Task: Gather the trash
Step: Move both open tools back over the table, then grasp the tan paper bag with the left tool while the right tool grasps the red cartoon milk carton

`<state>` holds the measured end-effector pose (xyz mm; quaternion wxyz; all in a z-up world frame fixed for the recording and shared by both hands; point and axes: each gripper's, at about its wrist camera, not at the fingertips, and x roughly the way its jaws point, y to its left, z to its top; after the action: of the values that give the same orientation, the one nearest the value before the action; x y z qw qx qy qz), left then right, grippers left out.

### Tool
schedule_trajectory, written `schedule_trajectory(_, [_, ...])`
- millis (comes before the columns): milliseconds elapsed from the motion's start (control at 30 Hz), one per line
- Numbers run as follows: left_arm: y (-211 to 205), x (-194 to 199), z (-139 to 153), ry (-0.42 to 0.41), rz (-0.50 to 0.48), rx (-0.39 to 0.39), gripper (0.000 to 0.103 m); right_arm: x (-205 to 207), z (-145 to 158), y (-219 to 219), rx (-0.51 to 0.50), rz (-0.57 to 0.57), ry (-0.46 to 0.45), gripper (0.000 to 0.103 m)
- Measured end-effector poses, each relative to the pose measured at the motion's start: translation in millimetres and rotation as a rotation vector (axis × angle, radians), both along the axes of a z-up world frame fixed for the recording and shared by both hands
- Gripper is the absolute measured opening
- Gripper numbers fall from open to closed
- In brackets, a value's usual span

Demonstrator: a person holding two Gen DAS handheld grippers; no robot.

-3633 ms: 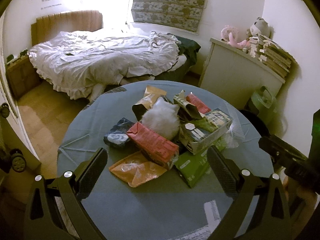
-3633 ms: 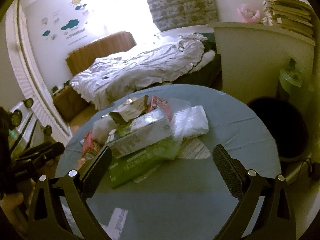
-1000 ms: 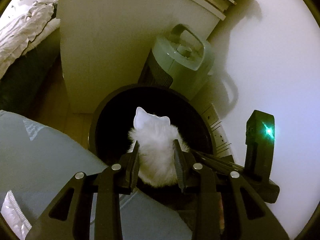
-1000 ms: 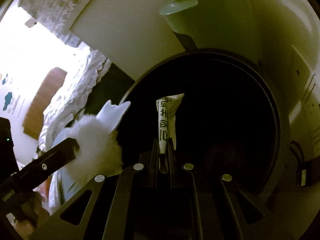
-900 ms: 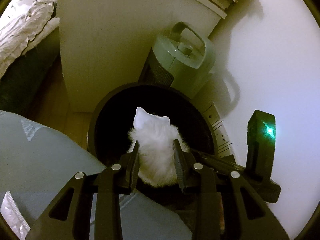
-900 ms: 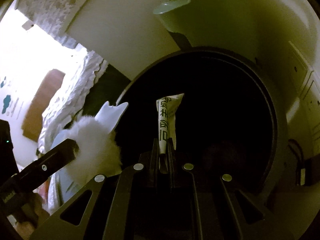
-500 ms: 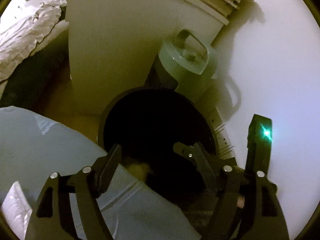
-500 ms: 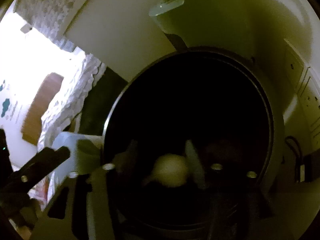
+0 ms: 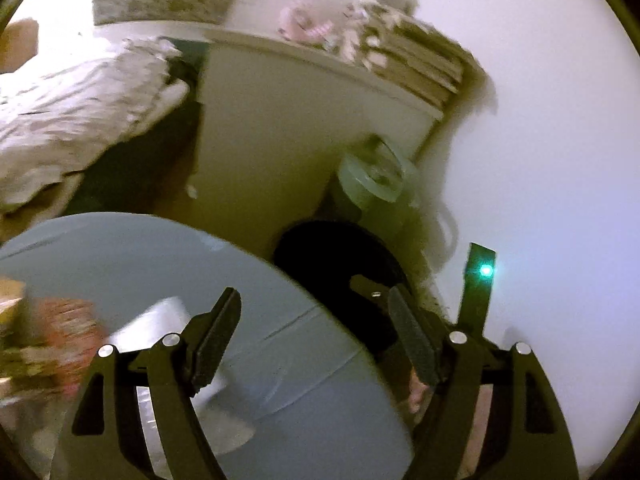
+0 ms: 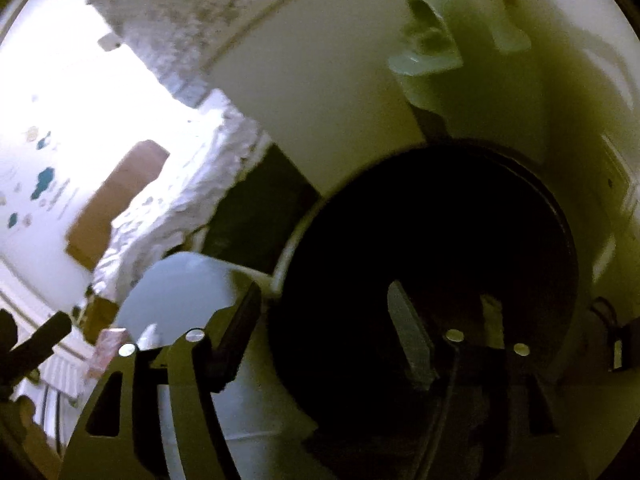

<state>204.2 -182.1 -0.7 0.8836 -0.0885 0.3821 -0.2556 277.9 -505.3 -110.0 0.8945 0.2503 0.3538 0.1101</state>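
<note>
Left gripper (image 9: 314, 334) jaws spread, just opened, nothing between; it straddles the worktop (image 9: 140, 264) edge beside the black bin (image 9: 340, 252). Right gripper (image 10: 332, 332) jaws spread, just opened, empty, over the bin's (image 10: 440, 220) open mouth.

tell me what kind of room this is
Most likely a bedroom: an unmade bed with rumpled white bedding, a white cabinet with soft toys and stacked books on top, and a round table beside a black trash bin.

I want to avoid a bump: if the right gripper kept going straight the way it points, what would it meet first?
Probably the black trash bin: the open right gripper aims into its dark mouth, nothing between the jaws. Depth inside is unclear.
</note>
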Motion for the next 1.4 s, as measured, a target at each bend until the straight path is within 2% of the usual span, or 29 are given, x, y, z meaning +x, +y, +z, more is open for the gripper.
schedule_trajectory(133, [63.0,-17.3,3.8,-0.019,0.107,0.035,0.076,-6.4,25.3,36.8,-0.021,0.107,-0.029,0.070])
schedule_trajectory(200, [105.9,-22.5,0.3,-0.014,0.176,0.071,0.076,-5.8,43.1,66.2,-0.017,0.206,-0.030,0.078])
schedule_trajectory(267, [145.0,-20.6,-7.5,0.024,0.218,0.066,0.075,-3.3,58.1,93.7,-0.022,0.297,-0.019,0.083])
schedule_trajectory(300, [157.1,-19.0,-11.4,0.041,0.234,0.068,0.075,1.9,68.0,119.5,-0.033,0.378,0.005,0.086])
schedule_trajectory(400, [203.7,-4.1,-27.3,0.095,0.295,0.093,0.074,14.0,81.2,174.3,-0.059,0.527,0.062,0.088])
schedule_trajectory(533, [233.9,14.4,-43.8,0.146,0.310,0.103,0.074,30.9,81.2,234.9,-0.072,0.635,0.157,0.088])
schedule_trajectory(667, [252.3,34.9,-64.3,0.201,0.296,0.096,0.074,55.4,70.6,277.2,-0.184,0.667,0.240,0.088])
schedule_trajectory(767, [255.6,38.8,-77.2,0.223,0.282,0.103,0.074,65.5,58.7,295.7,-0.219,0.674,0.306,0.088])
schedule_trajectory(867, [249.0,48.4,-86.4,0.250,0.252,0.116,0.068,70.6,41.0,305.5,-0.280,0.684,0.346,0.088])
schedule_trajectory(933, [242.2,53.3,-92.9,0.269,0.238,0.149,0.057,69.2,36.0,309.5,-0.289,0.700,0.353,0.076])
schedule_trajectory(1000, [239.1,58.7,-99.5,0.301,0.229,0.164,0.053,67.7,32.3,314.6,-0.271,0.734,0.360,0.059])
schedule_trajectory(1033, [240.3,59.6,-100.0,0.306,0.232,0.157,0.052,66.4,32.1,316.8,-0.272,0.744,0.360,0.054])
schedule_trajectory(1133, [244.1,61.1,-97.9,0.303,0.246,0.146,0.047,61.6,34.7,324.4,-0.290,0.750,0.328,0.054])
schedule_trajectory(1167, [244.8,61.2,-98.0,0.304,0.246,0.144,0.043,58.7,37.1,323.9,-0.281,0.754,0.311,0.053])
schedule_trajectory(1233, [246.2,57.3,-94.9,0.290,0.260,0.139,0.041,56.6,42.0,320.9,-0.252,0.754,0.273,0.053])
schedule_trajectory(1367, [253.6,44.5,-76.0,0.225,0.316,0.105,0.040,46.3,66.9,305.3,-0.153,0.720,0.129,0.053])
schedule_trajectory(1400, [254.7,40.7,-68.6,0.203,0.331,0.101,0.040,41.6,78.3,297.1,-0.132,0.694,0.066,0.053])
